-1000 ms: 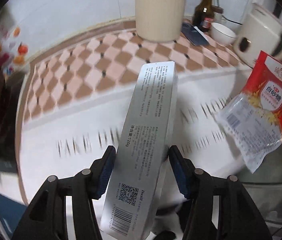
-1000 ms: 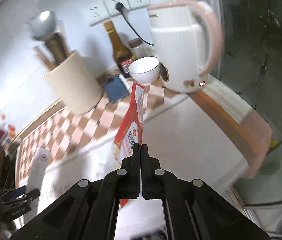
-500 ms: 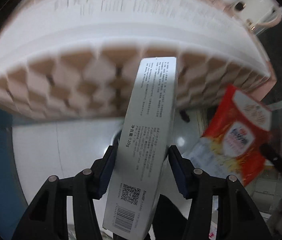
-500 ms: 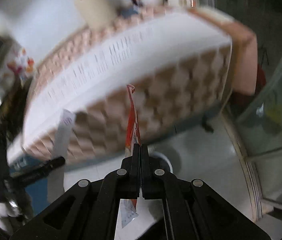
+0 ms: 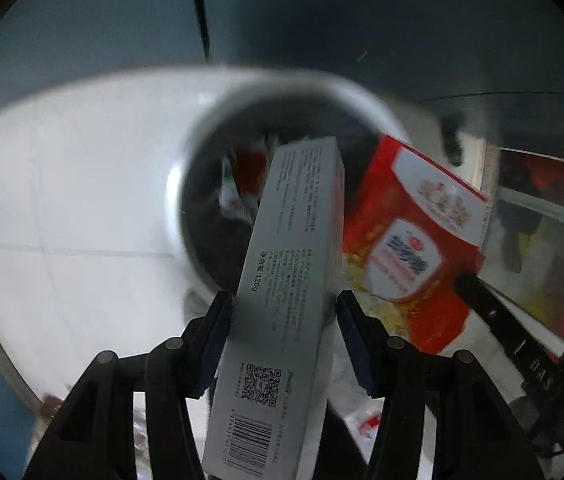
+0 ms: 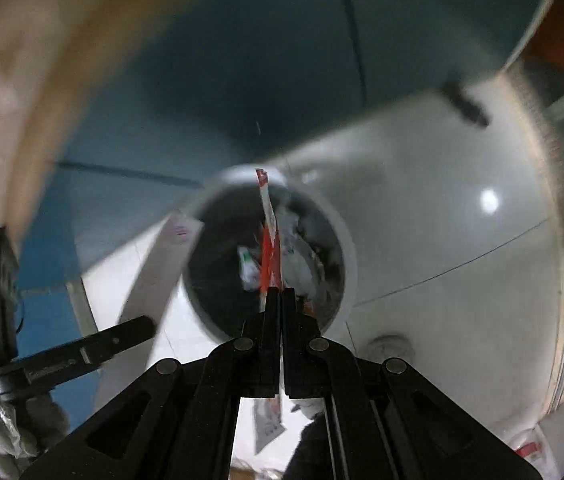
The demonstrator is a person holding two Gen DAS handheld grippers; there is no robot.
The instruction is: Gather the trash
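Across the middle of both frames sits a round bin (image 5: 209,216), trash inside. Left gripper (image 5: 282,312) grips a grey carton (image 5: 282,308) at centre; right gripper (image 6: 279,300) pinches a red packet (image 6: 269,248) edge-on above it.

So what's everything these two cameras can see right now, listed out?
Carton: one, long, silver-grey with barcode, held over the bin's mouth.
Snack packet: one, red and clear, beside the carton; edge-on in the right wrist view.
Trash bin: one, white rim, dark inside, on the floor below both tongs.
Rubbish in the bin: several blurred white and red wrappers.
Floor: pale glossy tiles.
Cabinet front: dark blue, behind the bin.
Left tongs: black with blue pads, clamped on the carton.
Right tongs: black, shut on the packet.
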